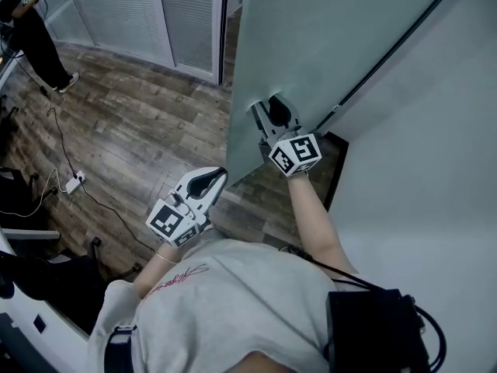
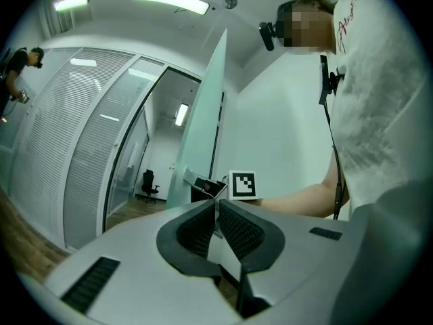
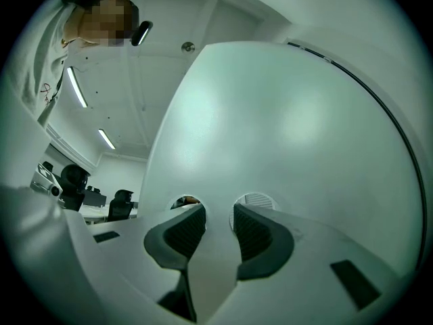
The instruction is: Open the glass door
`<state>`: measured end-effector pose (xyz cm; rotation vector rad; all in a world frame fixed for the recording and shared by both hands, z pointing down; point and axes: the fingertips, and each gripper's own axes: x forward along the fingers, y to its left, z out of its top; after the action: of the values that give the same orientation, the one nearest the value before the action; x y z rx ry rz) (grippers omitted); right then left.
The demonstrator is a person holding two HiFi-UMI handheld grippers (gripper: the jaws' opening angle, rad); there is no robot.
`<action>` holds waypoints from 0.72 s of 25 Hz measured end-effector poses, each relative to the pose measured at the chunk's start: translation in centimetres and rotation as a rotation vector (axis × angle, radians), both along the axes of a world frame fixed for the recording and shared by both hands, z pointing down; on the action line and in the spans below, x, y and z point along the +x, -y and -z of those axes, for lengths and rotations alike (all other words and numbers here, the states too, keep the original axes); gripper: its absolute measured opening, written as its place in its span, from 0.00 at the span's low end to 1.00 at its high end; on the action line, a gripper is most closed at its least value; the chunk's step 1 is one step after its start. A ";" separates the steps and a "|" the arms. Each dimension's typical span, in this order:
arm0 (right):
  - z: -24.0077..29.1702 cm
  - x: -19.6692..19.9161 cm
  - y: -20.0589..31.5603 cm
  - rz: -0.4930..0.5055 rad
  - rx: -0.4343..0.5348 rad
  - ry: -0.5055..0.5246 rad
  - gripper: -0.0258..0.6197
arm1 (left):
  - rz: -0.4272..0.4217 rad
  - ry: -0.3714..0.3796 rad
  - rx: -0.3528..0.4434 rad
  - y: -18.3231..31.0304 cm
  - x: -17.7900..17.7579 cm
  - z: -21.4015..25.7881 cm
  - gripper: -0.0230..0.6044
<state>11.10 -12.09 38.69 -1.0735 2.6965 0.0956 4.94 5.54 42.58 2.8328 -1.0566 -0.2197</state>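
**A:** Where is the glass door, and what has hold of it?

**B:** It's the frosted pane straight ahead of the person, standing at an angle off the white wall. The right gripper is at it, near the free edge. Its jaws stand wide, poked into two round holes cut in the pane, and they look clamped on the strip of glass between the holes.

**A:** And the other one?

**B:** The left gripper hangs back beside the door's lower corner, apart from the glass. Its jaws are closed tip to tip on nothing.

**A:** How will the pane handle?

**B:** I'd judge it heavy, stiff and slick, with nothing to pinch on the flat face (hence the holes). That strip is the place to hold it. It sits far from the hinge side, so it gives good leverage. The jaws could chip a hole rim if they twist, so a steady, level pull seems wise.

**A:** Anything in its way?

**B:** Mostly the person's own body and the left gripper, which are both close to the free edge. On the wooden floor a cable runs to a power strip, well apart from the door. Another person stands far off by the blind panels.
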 end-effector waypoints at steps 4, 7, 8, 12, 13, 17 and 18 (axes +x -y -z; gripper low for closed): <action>0.3 1.7 -2.5 0.022 0.004 0.002 0.25 | -0.025 -0.006 -0.002 -2.5 3.8 0.0 0.09; 0.1 3.5 -4.4 0.031 0.001 0.003 0.25 | -0.043 0.006 -0.026 -4.1 5.6 -0.4 0.09; 0.1 4.1 -4.8 0.035 0.002 0.005 0.25 | -0.043 0.013 -0.028 -4.3 6.0 -0.4 0.09; 0.0 6.3 -6.6 0.056 0.002 0.005 0.25 | -0.016 0.027 -0.005 -4.4 6.8 0.2 0.09; 0.0 6.8 -7.2 0.060 0.002 0.004 0.25 | -0.008 0.029 0.004 -4.4 7.0 0.4 0.09; -0.4 9.3 -9.7 0.070 0.004 0.010 0.25 | -0.013 0.047 0.026 -5.4 8.3 0.8 0.09; -0.6 10.0 -10.2 0.073 0.007 0.012 0.25 | -0.021 0.052 0.028 -5.6 9.0 0.6 0.09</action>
<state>21.10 -1.85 39.27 -0.9691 2.7193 0.0859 13.93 11.14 41.94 2.8883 -1.0417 -0.1609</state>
